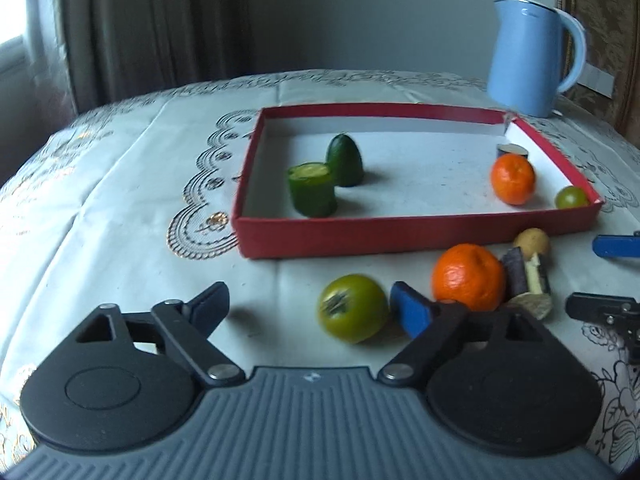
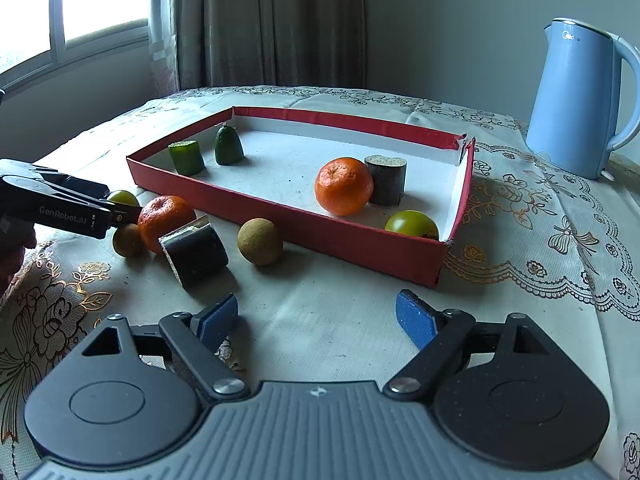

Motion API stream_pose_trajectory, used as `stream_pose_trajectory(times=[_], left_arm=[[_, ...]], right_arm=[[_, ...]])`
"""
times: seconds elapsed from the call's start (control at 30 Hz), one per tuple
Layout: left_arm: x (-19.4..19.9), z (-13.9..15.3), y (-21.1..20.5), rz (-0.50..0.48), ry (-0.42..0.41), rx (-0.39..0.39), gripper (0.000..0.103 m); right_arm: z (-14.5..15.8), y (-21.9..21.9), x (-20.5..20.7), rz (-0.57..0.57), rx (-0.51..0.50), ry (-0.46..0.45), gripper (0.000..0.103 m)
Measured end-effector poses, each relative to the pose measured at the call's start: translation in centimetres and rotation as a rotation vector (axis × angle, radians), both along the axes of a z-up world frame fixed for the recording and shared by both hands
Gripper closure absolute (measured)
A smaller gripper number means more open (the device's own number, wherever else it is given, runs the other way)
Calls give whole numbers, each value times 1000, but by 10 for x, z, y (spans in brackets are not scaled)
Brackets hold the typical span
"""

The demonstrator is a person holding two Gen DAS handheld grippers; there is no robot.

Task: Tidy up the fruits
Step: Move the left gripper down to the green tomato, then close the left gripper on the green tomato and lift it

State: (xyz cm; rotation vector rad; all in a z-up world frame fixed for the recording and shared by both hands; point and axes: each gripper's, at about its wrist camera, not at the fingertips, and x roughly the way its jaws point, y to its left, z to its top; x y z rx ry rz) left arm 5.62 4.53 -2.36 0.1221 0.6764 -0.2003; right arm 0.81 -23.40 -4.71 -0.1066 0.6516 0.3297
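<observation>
A red tray holds two green cucumber pieces, an orange, a dark cylinder piece and a green tomato. In front of the tray lie a green tomato, an orange, a dark eggplant piece and brown round fruits. My left gripper is open, its right finger touching the loose tomato. My right gripper is open and empty above bare cloth.
A light blue kettle stands behind the tray at the right. The table wears an embroidered cream cloth. A window and curtains lie behind. The right gripper's fingers show at the right edge of the left wrist view.
</observation>
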Motion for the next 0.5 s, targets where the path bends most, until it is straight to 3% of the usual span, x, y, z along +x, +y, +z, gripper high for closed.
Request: stream_pose_trajectory(times=[0.17, 0.23, 0.3, 0.5], left_arm=[[-6, -2, 8, -26, -3, -40, 39], [-10, -1, 9, -37, -4, -38, 49], [-15, 0, 8, -59, -9, -41, 67], [-21, -1, 1, -73, -31, -14, 70]], right_arm=[[0, 0, 0, 0, 0, 0, 16], [0, 0, 0, 0, 0, 0, 16], [0, 0, 0, 0, -1, 0, 16], [0, 0, 0, 0, 0, 0, 15]])
